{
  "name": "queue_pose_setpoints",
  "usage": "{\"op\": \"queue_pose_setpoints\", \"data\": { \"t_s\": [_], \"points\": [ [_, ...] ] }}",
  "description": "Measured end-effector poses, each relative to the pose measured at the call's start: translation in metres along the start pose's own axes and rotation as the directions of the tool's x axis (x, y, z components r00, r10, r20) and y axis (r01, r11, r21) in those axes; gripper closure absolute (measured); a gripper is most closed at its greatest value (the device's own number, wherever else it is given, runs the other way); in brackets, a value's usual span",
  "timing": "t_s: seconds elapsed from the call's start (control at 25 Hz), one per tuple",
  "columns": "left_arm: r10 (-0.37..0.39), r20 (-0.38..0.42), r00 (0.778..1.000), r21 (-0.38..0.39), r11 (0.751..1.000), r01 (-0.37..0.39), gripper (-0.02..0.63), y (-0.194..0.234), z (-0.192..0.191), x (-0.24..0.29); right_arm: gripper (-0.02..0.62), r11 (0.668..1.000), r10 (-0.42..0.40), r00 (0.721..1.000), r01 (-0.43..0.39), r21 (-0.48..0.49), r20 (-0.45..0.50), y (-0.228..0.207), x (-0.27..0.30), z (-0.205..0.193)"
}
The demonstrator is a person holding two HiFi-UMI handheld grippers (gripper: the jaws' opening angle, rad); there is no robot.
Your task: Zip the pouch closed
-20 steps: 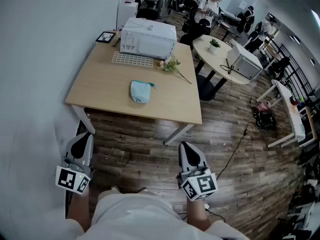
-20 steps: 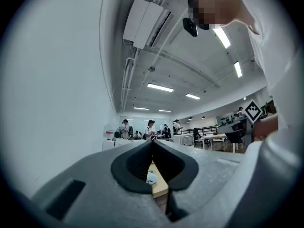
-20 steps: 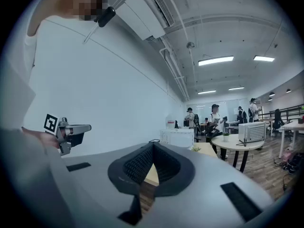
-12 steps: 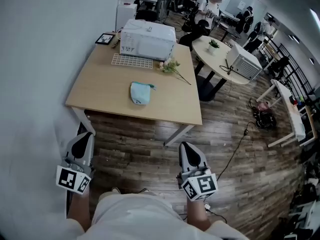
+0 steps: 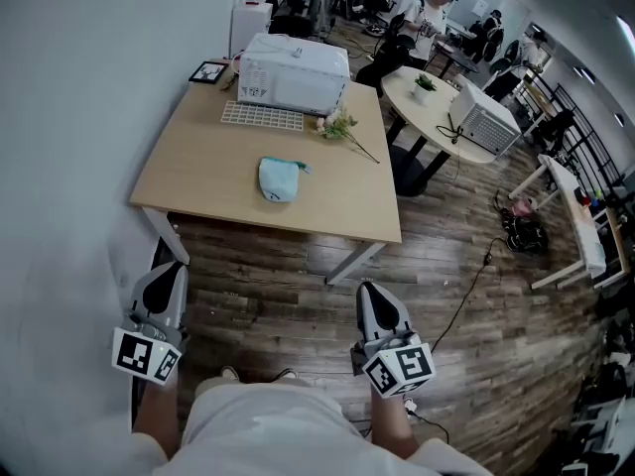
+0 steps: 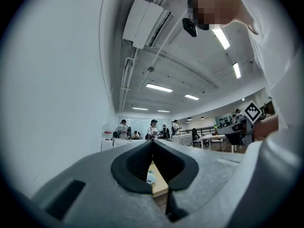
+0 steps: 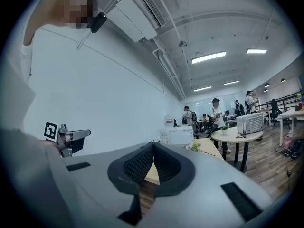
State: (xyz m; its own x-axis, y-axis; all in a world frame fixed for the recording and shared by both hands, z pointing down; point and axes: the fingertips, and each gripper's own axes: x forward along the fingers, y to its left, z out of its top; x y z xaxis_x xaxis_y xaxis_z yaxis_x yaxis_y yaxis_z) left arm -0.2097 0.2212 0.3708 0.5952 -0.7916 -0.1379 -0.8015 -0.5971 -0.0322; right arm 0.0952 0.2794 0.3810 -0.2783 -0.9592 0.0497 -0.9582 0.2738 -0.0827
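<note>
hanging low, left claw (image 5: 170, 267) and right claw (image 5: 369, 289) both clenched, empty — pouch (image 5: 279, 179) well apart on the table (image 5: 193, 172)

A pale blue pouch (image 5: 279, 179) lies on the wooden table (image 5: 189, 178), with a white microwave (image 5: 295, 72) at the far edge.

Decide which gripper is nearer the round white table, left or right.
Right. The right gripper hangs over the floor, well short of the round white table but on its side; the left gripper hangs beside the wall, farther off.
</note>
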Motion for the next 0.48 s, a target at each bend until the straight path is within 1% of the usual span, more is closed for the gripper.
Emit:
{"op": "queue_pose_setpoints", "data": {
  "t_s": [0.08, 0.12, 0.16, 0.24, 0.28, 0.32, 0.36, 0.44, 0.48],
  "points": [
    [-0.001, 0.005, 1.0, -0.008, 1.0, 0.001, 0.592, -0.001, -0.001, -0.002, 0.589, 1.0, 0.007, 1.0, -0.007, 0.005, 0.001, -0.002, -0.003, 0.0],
    [-0.004, 0.007, 1.0, -0.014, 1.0, 0.004, 0.591, -0.003, -0.002, -0.003, 0.518, 1.0, 0.015, 1.0, -0.015, 0.007, -0.001, -0.003, -0.004, -0.001],
    [-0.009, 0.007, 1.0, -0.02, 1.0, 0.009, 0.591, -0.004, -0.003, -0.004, 0.484, 1.0, 0.02, 1.0, -0.02, 0.006, -0.004, -0.004, -0.006, -0.001],
    [-0.012, 0.006, 1.0, -0.03, 0.999, 0.012, 0.58, -0.006, -0.004, -0.005, 0.466, 1.0, 0.019, 1.0, -0.019, -0.008, -0.008, -0.01, -0.009, 0.0],
    [-0.01, 0.006, 1.0, -0.034, 0.999, 0.01, 0.546, -0.007, -0.004, -0.005, 0.449, 1.0, 0.015, 1.0, -0.015, -0.014, -0.009, -0.013, -0.011, 0.001],
    [-0.005, 0.007, 1.0, -0.037, 0.999, 0.006, 0.489, -0.008, -0.004, -0.005, 0.433, 1.0, 0.012, 1.0, -0.012, -0.015, -0.008, -0.017, -0.013, 0.002],
    [0.001, 0.006, 1.0, -0.039, 0.999, -0.001, 0.454, -0.008, -0.004, -0.005, 0.414, 1.0, 0.009, 1.0, -0.009, -0.011, -0.004, -0.022, -0.015, 0.003],
    [0.017, 0.005, 1.0, -0.043, 0.999, -0.016, 0.407, -0.008, -0.005, -0.004, 0.382, 1.0, 0.006, 1.0, -0.006, 0.001, 0.007, -0.031, -0.02, 0.005],
    [0.024, 0.005, 1.0, -0.047, 0.999, -0.023, 0.393, -0.008, -0.005, -0.004, 0.375, 1.0, 0.005, 1.0, -0.005, 0.005, 0.011, -0.035, -0.023, 0.005]
  ]
}}
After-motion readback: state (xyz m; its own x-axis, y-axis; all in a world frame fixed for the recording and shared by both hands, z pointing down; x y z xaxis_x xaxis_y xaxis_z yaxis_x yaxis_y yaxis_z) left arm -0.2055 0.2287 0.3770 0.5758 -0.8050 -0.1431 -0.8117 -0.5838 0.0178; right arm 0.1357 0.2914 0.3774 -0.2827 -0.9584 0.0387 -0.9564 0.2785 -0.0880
